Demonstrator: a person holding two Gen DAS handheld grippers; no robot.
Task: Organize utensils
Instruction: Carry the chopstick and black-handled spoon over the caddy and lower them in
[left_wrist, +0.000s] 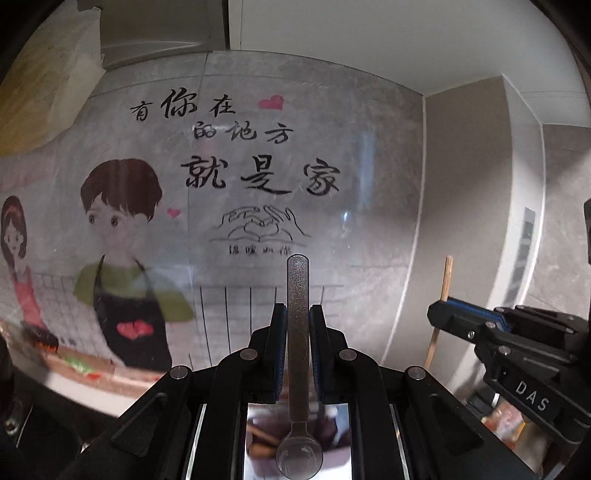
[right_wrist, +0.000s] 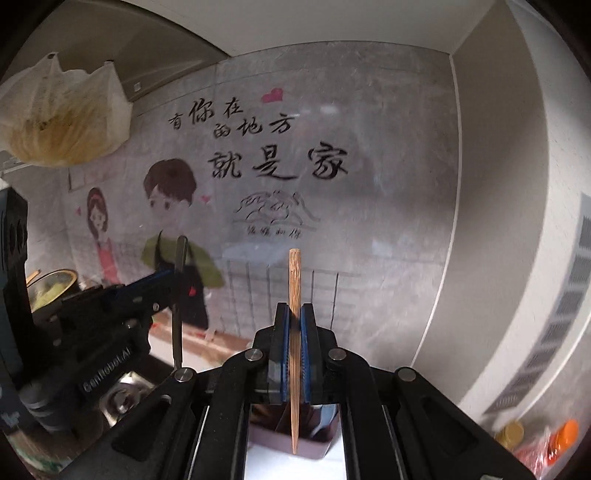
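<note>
My left gripper (left_wrist: 298, 317) is shut on a metal spoon (left_wrist: 297, 288), which stands upright with its handle up and its bowl hanging below the fingers. My right gripper (right_wrist: 294, 314) is shut on a wooden chopstick (right_wrist: 294, 280), also held upright. Both are raised in front of the wall. In the left wrist view the right gripper (left_wrist: 439, 314) shows at the right with the chopstick (left_wrist: 446, 277). In the right wrist view the left gripper (right_wrist: 168, 278) shows at the left with the spoon (right_wrist: 181, 258). A dark purple utensil holder (right_wrist: 314, 448) sits below on the white counter.
A grey tiled wall (left_wrist: 369, 147) with a cartoon decal is straight ahead. A plastic bag (right_wrist: 62, 118) hangs at the upper left. A steel sink (right_wrist: 122, 398) and a pot (right_wrist: 51, 288) lie to the left. Orange and yellow items (right_wrist: 554, 439) sit at the right.
</note>
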